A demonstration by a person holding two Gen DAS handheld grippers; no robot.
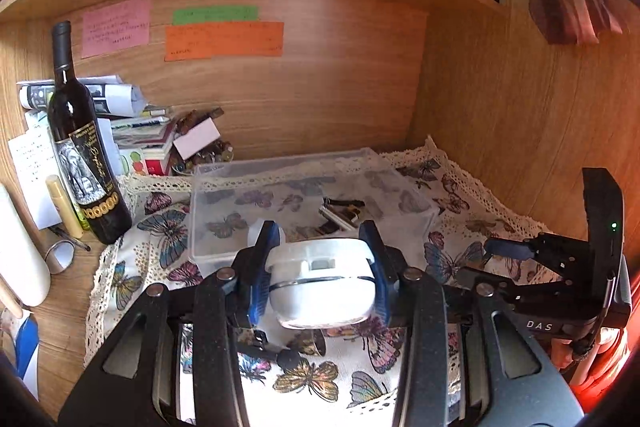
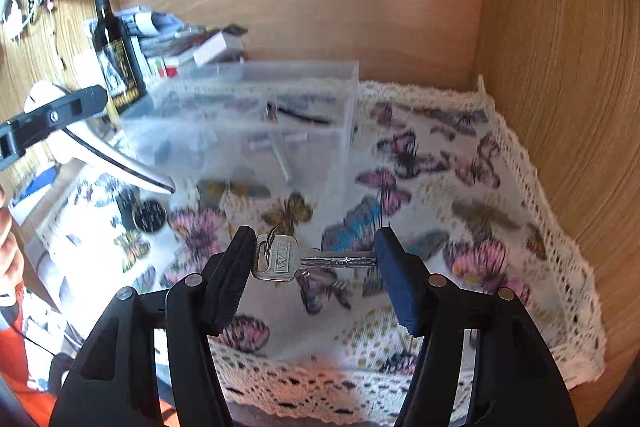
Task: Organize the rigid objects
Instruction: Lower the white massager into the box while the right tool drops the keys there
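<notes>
The left gripper (image 1: 322, 283) has its fingers clamped around a load; the right gripper (image 2: 316, 267) likewise, angled downward.

Rigid objects over a butterfly-print cloth, with a clear plastic box behind them

A round white plastic device (image 1: 322, 283), a squat puck with a thin dark seam around its middle and a small grey window on its side, is clamped by its sides above the cloth. A silver key (image 2: 298, 261) on a thin wire ring lies level and crosswise, pinched end to end, its stamped square head at the left and its blade tip at the right. The clear plastic box (image 1: 224, 223) stands open-topped on the cloth and holds small metal and dark items, too blurred to name.
</notes>
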